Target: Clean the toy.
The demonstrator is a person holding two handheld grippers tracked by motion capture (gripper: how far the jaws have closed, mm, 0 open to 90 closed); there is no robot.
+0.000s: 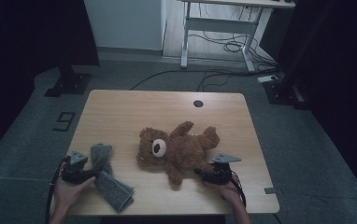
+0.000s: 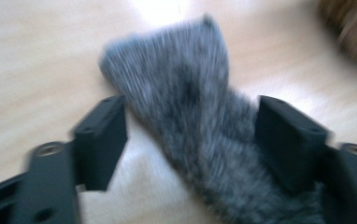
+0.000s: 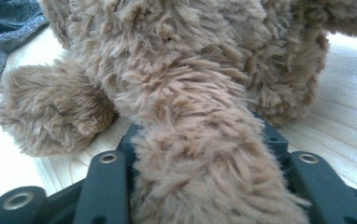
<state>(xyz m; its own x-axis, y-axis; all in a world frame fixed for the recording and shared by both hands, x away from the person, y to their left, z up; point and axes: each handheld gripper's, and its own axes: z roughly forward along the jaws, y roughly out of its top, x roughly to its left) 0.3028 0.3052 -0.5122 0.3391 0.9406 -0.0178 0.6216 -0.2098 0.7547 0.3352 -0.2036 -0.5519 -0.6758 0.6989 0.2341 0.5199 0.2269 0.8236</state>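
A brown teddy bear (image 1: 176, 149) lies on its back in the middle of the wooden table (image 1: 120, 112). My right gripper (image 1: 201, 173) is at its lower side. In the right gripper view the jaws (image 3: 200, 140) close on one furry limb (image 3: 200, 177), which fills the gap between them. A grey fuzzy cloth (image 1: 109, 179) lies at the table's front left. My left gripper (image 1: 89, 173) reaches into it. Its jaws (image 2: 190, 135) stand wide, with the cloth (image 2: 186, 93) between them and a gap beside the left pad (image 2: 103, 140).
A round cable hole (image 1: 198, 103) sits near the table's far edge. Beyond the table are a white desk frame (image 1: 214, 28), floor cables (image 1: 223, 74) and two dark stand bases (image 1: 69, 84). The grey cloth's edge (image 3: 3, 37) lies left of the bear.
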